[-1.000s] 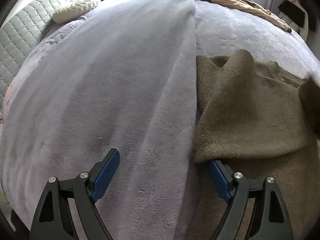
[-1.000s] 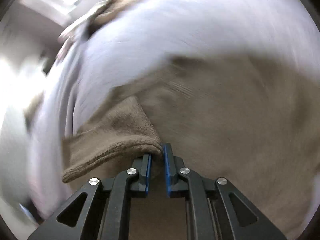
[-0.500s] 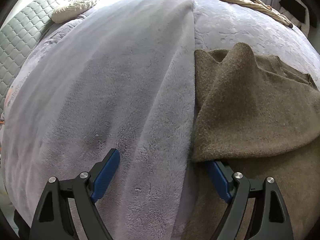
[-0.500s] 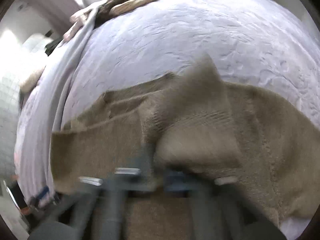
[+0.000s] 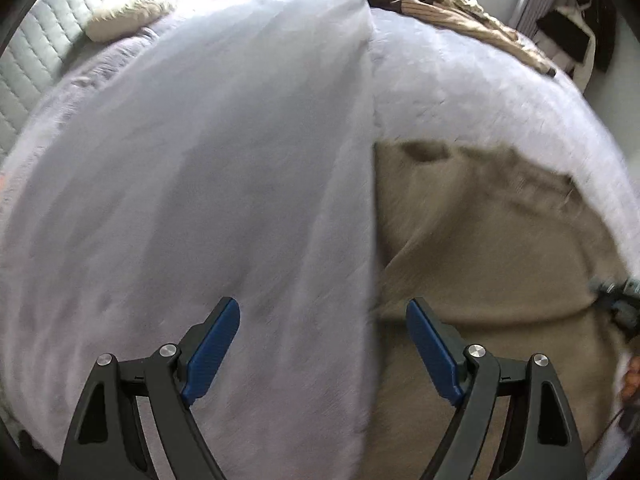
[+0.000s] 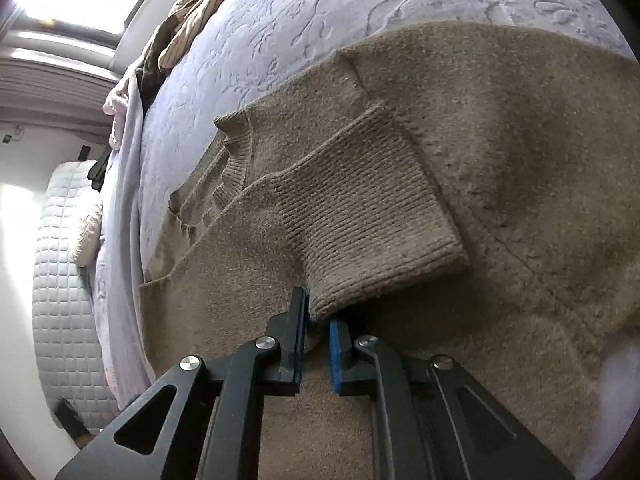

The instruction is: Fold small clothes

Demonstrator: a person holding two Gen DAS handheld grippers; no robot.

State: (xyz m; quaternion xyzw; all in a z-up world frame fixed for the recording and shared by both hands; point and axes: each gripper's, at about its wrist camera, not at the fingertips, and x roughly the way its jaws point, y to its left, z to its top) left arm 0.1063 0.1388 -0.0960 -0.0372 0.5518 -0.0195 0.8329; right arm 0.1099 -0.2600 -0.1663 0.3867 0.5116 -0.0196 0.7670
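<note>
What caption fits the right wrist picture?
Right tongs pinch the ribbed cuff of a brown sweater, folded across itself on the bed.

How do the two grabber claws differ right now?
The left gripper stands wide open over the pale blanket, holding nothing. The right gripper is nearly closed, its jaws opening, with the brown sweater's ribbed cuff between them. Both have black arms and blue pads.

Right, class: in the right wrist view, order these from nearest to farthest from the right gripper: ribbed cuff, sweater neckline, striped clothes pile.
1. Ribbed cuff, at the right gripper, its jaws opening.
2. Sweater neckline, up and left.
3. Striped clothes pile, far top left.
</note>
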